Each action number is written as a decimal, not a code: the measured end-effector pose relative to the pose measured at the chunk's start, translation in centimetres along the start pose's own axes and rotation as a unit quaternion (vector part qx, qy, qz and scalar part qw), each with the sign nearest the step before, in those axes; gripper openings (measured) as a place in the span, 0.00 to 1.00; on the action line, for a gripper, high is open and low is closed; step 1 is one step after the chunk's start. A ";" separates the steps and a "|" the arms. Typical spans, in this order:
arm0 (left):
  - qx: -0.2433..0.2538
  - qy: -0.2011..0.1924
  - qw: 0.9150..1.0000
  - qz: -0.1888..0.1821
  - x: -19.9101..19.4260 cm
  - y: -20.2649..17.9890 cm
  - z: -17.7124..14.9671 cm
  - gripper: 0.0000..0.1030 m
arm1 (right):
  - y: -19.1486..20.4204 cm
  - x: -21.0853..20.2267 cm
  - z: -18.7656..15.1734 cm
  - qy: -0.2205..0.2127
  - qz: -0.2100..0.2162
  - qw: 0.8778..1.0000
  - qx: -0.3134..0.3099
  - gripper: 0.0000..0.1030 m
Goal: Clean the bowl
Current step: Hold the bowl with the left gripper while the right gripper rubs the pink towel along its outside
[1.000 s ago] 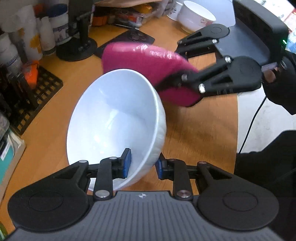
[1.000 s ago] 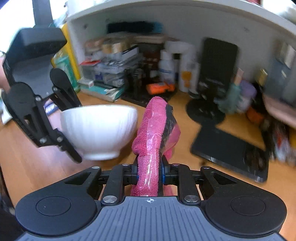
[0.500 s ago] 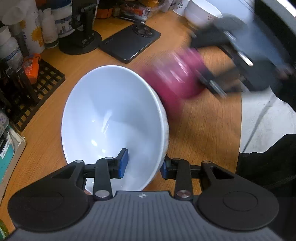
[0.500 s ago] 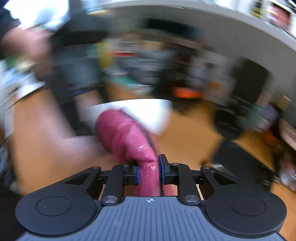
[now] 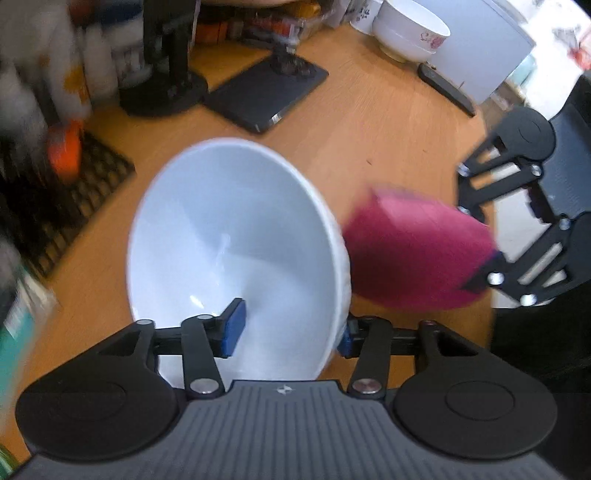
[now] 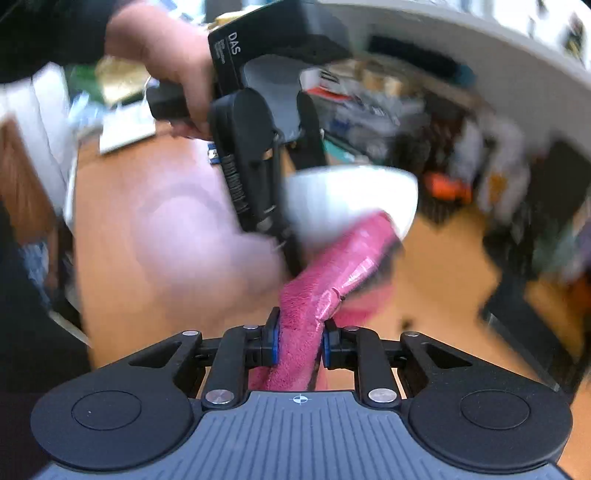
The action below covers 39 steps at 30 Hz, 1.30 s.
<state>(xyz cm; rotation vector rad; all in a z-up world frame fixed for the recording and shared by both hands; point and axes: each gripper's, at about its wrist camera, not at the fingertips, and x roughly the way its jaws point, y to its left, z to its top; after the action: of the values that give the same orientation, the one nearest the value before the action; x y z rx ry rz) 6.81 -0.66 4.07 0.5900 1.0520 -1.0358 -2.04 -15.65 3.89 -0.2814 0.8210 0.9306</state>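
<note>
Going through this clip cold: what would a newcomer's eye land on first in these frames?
First the white bowl, tilted up off the wooden table with its rim clamped in the left gripper. Next the bright pink cloth, pinched in the right gripper and pressed against the bowl's outer wall. A second, flowered bowl sits at the far edge.

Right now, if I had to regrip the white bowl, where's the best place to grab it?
Take the white bowl by its rim wall, as the left gripper does: one of the fingers inside, one outside, coming from the near edge. The thin, tilted wall suits a pinch; the body is too wide.
</note>
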 end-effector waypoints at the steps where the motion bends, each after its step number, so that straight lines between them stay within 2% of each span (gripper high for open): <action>1: 0.041 -0.001 0.999 0.030 0.3 -0.9 0.0 0.66 | -0.5 0.0 -0.4 -0.001 -0.006 1.000 0.024 0.20; 3: 0.132 0.008 0.988 0.079 1.3 -2.5 -0.8 0.69 | -2.1 0.1 -1.2 -0.008 -0.022 0.996 0.085 0.20; 4: 0.165 0.004 0.982 0.092 1.5 -2.9 -1.4 0.76 | -2.7 0.1 -1.2 -0.012 -0.026 0.994 0.103 0.20; 5: 0.190 -0.008 0.977 0.096 1.5 -3.1 -2.0 0.87 | -3.4 0.2 -1.3 -0.021 -0.032 0.992 0.122 0.20; 7: 0.231 -0.029 0.967 0.102 1.5 -3.4 -3.0 0.93 | -4.7 0.4 -1.3 -0.033 -0.045 0.987 0.149 0.20; 9: 0.251 -0.043 0.962 0.102 1.4 -3.3 -3.4 0.93 | -5.4 1.0 -1.3 -0.030 -0.056 0.986 0.156 0.20; 10: 0.236 -0.036 0.966 0.099 1.3 -2.9 -3.0 0.75 | -5.8 1.2 -1.2 -0.028 -0.058 0.985 0.159 0.20; 11: 0.208 -0.022 0.973 0.096 1.2 -2.3 -2.3 0.30 | -6.2 1.4 -1.0 -0.026 -0.060 0.985 0.162 0.20; 13: 0.184 -0.002 0.980 0.070 0.8 -1.6 -1.4 0.27 | -6.8 1.8 -0.3 -0.024 -0.065 0.985 0.158 0.20; 15: 0.127 0.005 0.992 0.026 0.2 -0.5 -0.6 0.25 | -7.5 2.1 0.9 -0.021 -0.077 0.986 0.145 0.20; 18: 0.063 -0.003 0.998 -0.017 -0.9 1.1 -0.2 0.20 | -7.4 2.9 2.3 -0.013 -0.088 0.991 0.101 0.20; 20: 0.034 -0.005 0.999 -0.036 -1.4 1.5 0.0 0.20 | -5.2 3.5 3.6 -0.005 -0.068 0.997 0.021 0.20; 22: 0.028 -0.001 0.999 -0.039 -1.6 1.5 0.0 0.20 | -2.8 3.1 4.1 -0.003 -0.046 0.998 -0.048 0.20; 25: 0.015 0.005 0.999 -0.046 -1.4 1.7 -0.2 0.21 | 2.8 0.3 3.2 -0.001 0.046 0.987 -0.153 0.20; 26: 0.009 0.007 0.999 -0.050 -1.3 1.8 -0.3 0.21 | 3.5 -0.1 2.9 0.002 0.056 0.986 -0.159 0.20; 27: 0.008 0.008 0.999 -0.051 -1.3 1.8 -0.5 0.21 | 4.0 -0.5 2.7 0.006 0.064 0.985 -0.160 0.20; 30: 0.018 0.016 0.999 -0.048 -1.2 1.4 -0.7 0.24 | 2.4 0.1 2.8 0.011 0.036 0.991 -0.126 0.20; 32: 0.022 0.021 0.998 -0.046 -0.7 1.4 -0.7 0.25 | -0.4 1.2 3.6 0.006 -0.010 0.997 -0.078 0.20; 33: 0.021 0.022 0.998 -0.046 -0.5 1.6 -0.6 0.25 | -2.9 1.8 4.5 -0.005 -0.043 0.999 -0.031 0.20; 37: 0.016 0.025 0.999 -0.045 -0.4 1.8 -0.5 0.27 | -8.8 2.3 6.1 -0.043 -0.126 0.987 0.091 0.20; 39: 0.029 0.028 0.999 -0.035 -0.2 1.5 -0.4 0.30 | -9.5 2.3 6.3 -0.050 -0.131 0.985 0.103 0.20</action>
<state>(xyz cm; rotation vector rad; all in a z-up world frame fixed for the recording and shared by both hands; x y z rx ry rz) 7.97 0.39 3.95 0.6366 1.1011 -1.1190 9.50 -16.44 5.24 -0.1574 0.7599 0.6034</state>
